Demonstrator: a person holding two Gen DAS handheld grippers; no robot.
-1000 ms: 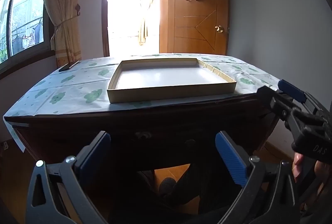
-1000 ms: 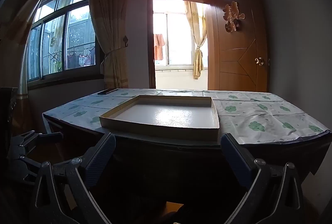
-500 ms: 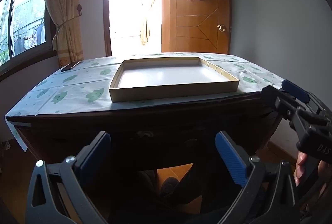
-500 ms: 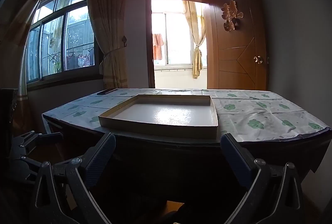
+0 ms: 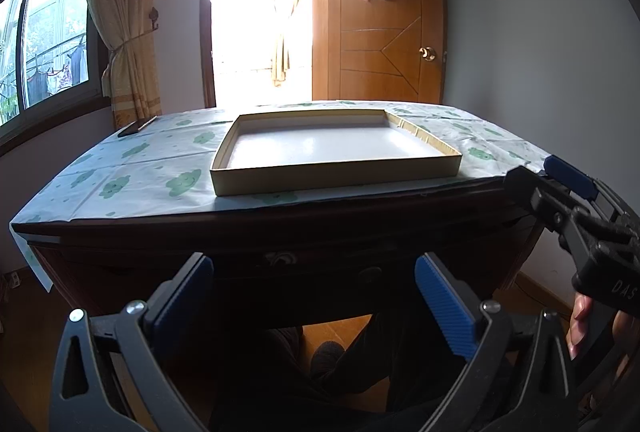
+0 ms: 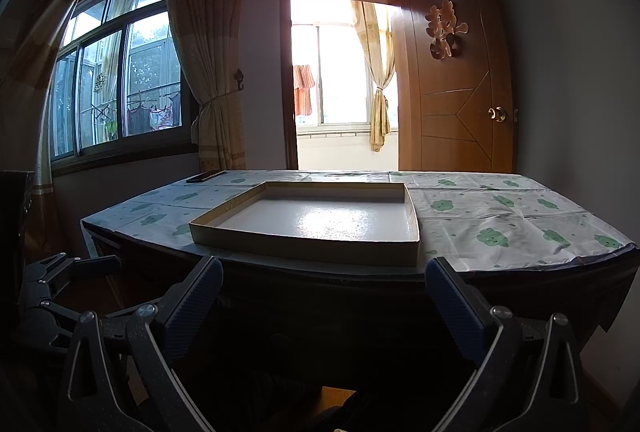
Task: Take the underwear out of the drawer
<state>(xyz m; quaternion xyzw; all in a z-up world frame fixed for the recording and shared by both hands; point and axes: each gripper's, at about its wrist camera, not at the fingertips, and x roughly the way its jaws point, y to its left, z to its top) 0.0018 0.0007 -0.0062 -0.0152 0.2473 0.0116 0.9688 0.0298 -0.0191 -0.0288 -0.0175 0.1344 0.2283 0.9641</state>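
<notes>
A dark wooden table holds a closed drawer (image 5: 280, 264) with a small metal pull (image 5: 280, 256) in its front, in deep shadow. No underwear shows. My left gripper (image 5: 314, 302) is open and empty, a short way in front of the drawer front. My right gripper (image 6: 324, 298) is open and empty, in front of the table's dark front; it also shows at the right edge of the left wrist view (image 5: 560, 187). The left gripper shows at the left edge of the right wrist view (image 6: 64, 272).
A shallow empty cardboard tray (image 5: 336, 173) lies on the table's cloud-patterned cloth (image 5: 132, 175). A dark flat object (image 5: 136, 127) lies at the far left corner. Behind are a curtained window, a bright doorway and an open wooden door (image 5: 384, 31). My legs are under the table.
Both grippers have shifted slightly, and the table and tray sit a little lower in the right wrist view. Both stay open and empty.
</notes>
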